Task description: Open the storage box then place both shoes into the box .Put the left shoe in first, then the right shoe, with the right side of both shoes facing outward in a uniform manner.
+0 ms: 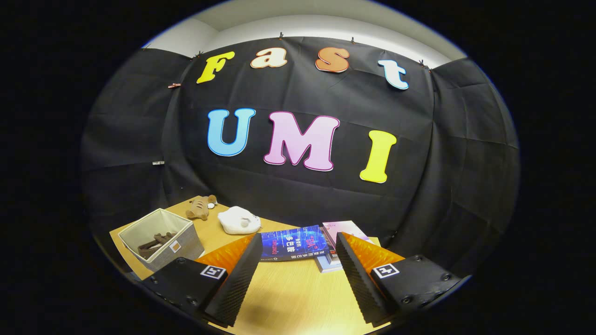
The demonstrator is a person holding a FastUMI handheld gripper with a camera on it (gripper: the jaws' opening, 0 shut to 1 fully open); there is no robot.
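A grey fabric storage box (186, 244) stands on the wooden table (298, 293), to the left of and a little beyond my left finger. Its top is uncovered, and dark brown things (153, 244) that look like shoes lie inside; their sides and order I cannot make out. My gripper (298, 237) is open above the table with nothing between its fingers. The left finger (237, 274) points past the box's right corner.
A blue book (293, 242) lies just ahead of the fingertips, with a pink book (342, 228) and another one stacked to its right. Beyond the box sit a brown plush toy (201, 207) and a white plush toy (239, 220). The booth's black cloth wall closes the back.
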